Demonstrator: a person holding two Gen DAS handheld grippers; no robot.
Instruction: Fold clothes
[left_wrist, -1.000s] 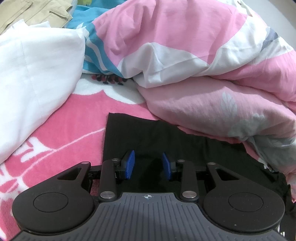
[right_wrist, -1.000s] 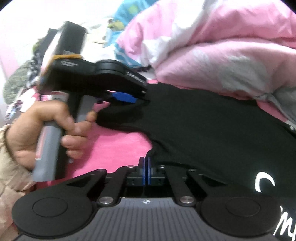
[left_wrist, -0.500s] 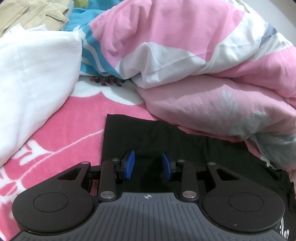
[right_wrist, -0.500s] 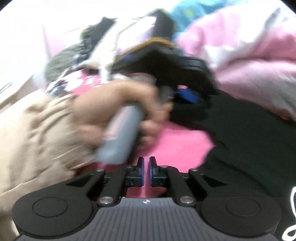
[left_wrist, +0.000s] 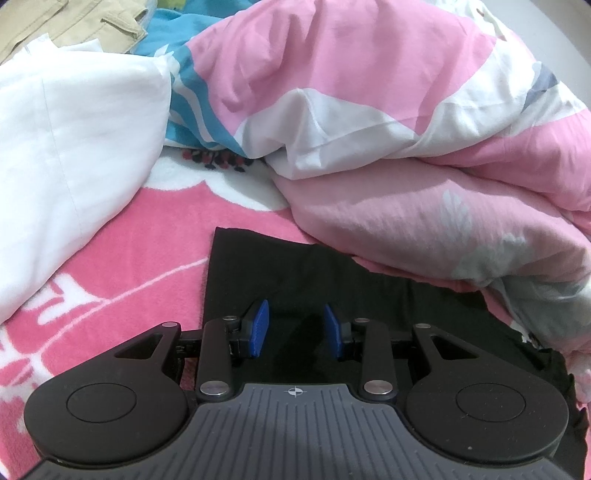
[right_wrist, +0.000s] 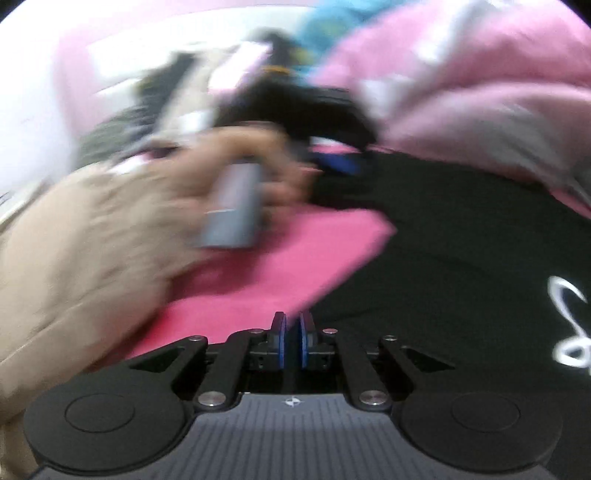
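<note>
I am looking at a bedroom in a home. A bed fills both views, covered by a pink fleece blanket with white lettering. A crumpled pink-and-white duvet is heaped across the upper right of the frame, a white pillow lies at the left, and khaki trousers sit in the upper left corner.

Lighting is soft, even and indoor; its source cannot be identified. The left wrist view is sharp, with faint shadows under the folds of the pink quilt. The black garment reads as near-featureless dark. The right wrist view is heavily motion-blurred: the hand and the background smear, and the upper left is overexposed. Both views bow at the edges, with dark corners.
</note>
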